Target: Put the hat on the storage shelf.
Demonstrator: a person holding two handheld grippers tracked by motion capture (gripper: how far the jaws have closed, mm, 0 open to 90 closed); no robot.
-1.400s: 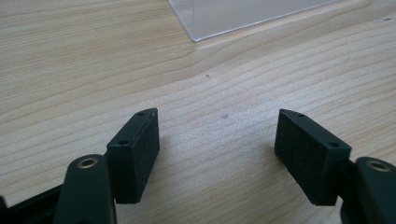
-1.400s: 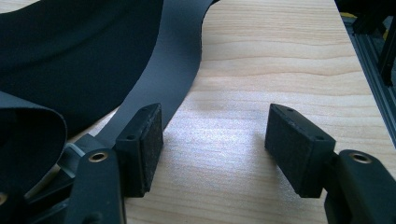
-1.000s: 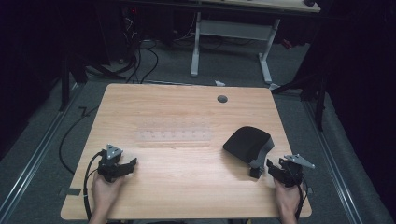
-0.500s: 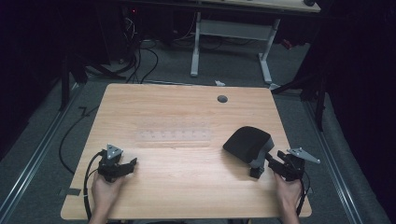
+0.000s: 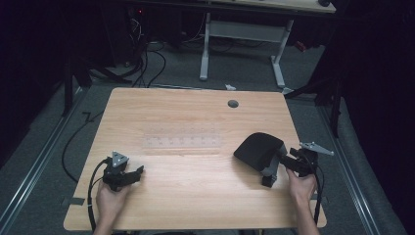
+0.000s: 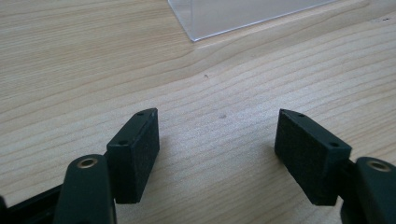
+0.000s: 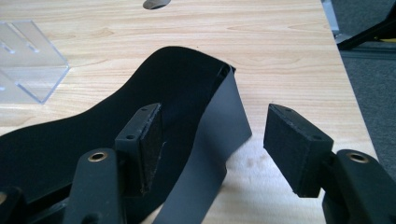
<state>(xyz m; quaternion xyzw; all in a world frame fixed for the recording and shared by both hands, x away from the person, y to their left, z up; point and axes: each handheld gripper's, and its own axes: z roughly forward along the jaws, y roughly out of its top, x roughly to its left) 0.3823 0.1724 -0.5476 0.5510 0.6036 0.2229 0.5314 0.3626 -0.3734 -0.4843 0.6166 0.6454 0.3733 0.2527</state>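
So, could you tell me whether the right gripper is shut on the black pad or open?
Open. The right gripper has just been opening; the black pad's grey strap lies between the jaws, the right one clear of it.

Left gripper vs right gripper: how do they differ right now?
The left gripper has only bare wood of the table between its jaws, while the right gripper straddles the grey wall of the black object without pressing it. The left gripper points toward the clear plastic piece; the right gripper sits by the table's right edge. The right gripper's jaws have just been opening. Both are open and hand-held.
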